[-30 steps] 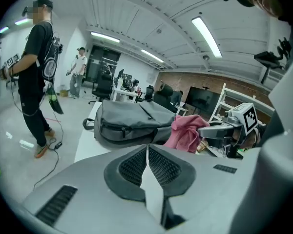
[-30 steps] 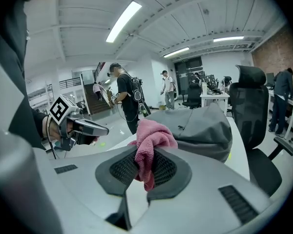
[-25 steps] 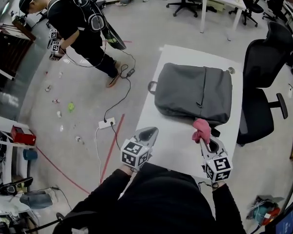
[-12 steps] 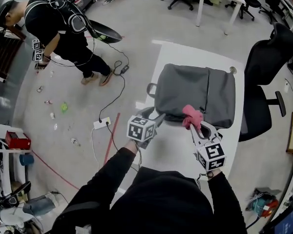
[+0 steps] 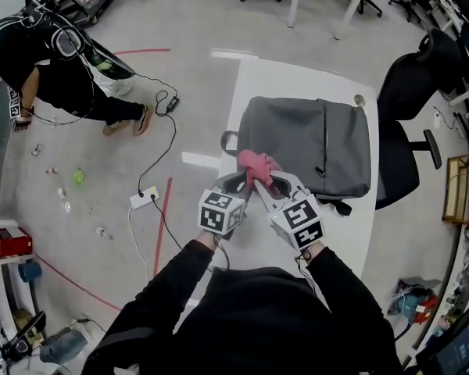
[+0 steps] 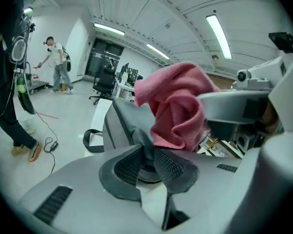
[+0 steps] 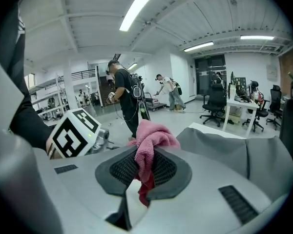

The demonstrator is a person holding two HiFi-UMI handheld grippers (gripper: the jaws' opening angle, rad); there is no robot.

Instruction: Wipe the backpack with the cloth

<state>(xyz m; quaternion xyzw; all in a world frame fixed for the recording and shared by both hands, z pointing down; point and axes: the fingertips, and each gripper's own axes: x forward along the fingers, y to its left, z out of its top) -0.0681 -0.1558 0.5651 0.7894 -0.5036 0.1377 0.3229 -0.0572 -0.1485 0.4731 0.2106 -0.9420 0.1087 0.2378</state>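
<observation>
A grey backpack (image 5: 313, 143) lies flat on the white table (image 5: 258, 76). My right gripper (image 5: 272, 180) is shut on a pink cloth (image 5: 256, 165), which bunches up above its pads (image 7: 149, 135) over the backpack's near left edge. My left gripper (image 5: 241, 180) sits right beside it at that edge. Its jaws have just been closing, and a fold of the grey backpack fabric (image 6: 145, 147) is pinched between the pads. In the left gripper view the cloth (image 6: 178, 106) hangs just ahead, in the right gripper's jaws.
A black office chair (image 5: 406, 92) stands at the table's right side. Left of the table, a cable and power strip (image 5: 141, 199) lie on the floor. Another person (image 5: 55, 61) stands at the far left. More desks and chairs fill the back.
Both grippers moved forward to the backpack's near edge. The right one swung left with the cloth until it sat beside the left one. The left jaws opened, then closed on the backpack fabric.
</observation>
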